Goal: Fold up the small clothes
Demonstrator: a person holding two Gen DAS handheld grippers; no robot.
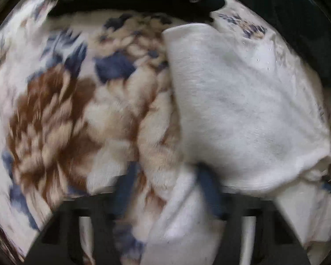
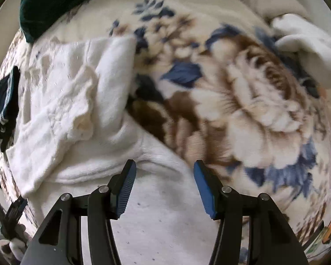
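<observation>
A plush floral blanket (image 2: 242,101), cream with brown blooms and blue leaves, fills most of both views and serves as the landmark for everything else. On the blanket lies a white fleecy garment (image 2: 81,114), rumpled, with one panel folded over itself and a ruffled edge showing along the fold; in the right wrist view it covers the near-left part of the blanket and runs under the camera. In the left wrist view the same white garment (image 1: 242,110) hangs lifted off the blanket, draped in front of the lens over the right half of the picture. At the far-left corner of the blanket sits a dark green velvet cushion (image 2: 55,2). At the far-right edge of the blanket rests another white fleece piece (image 2: 309,50), rolled or bunched. At the left edge of the blanket lies a small dark folded item with pale stripes (image 2: 4,108). The right tongs (image 2: 164,187) are spread wide apart just above the garment, with nothing between the blue pads (image 2: 125,190). The left tongs (image 1: 167,190) are blurred and partly covered by cloth; a fold of the white garment passes between their blue fingers (image 1: 209,190), which appear clamped on it.
</observation>
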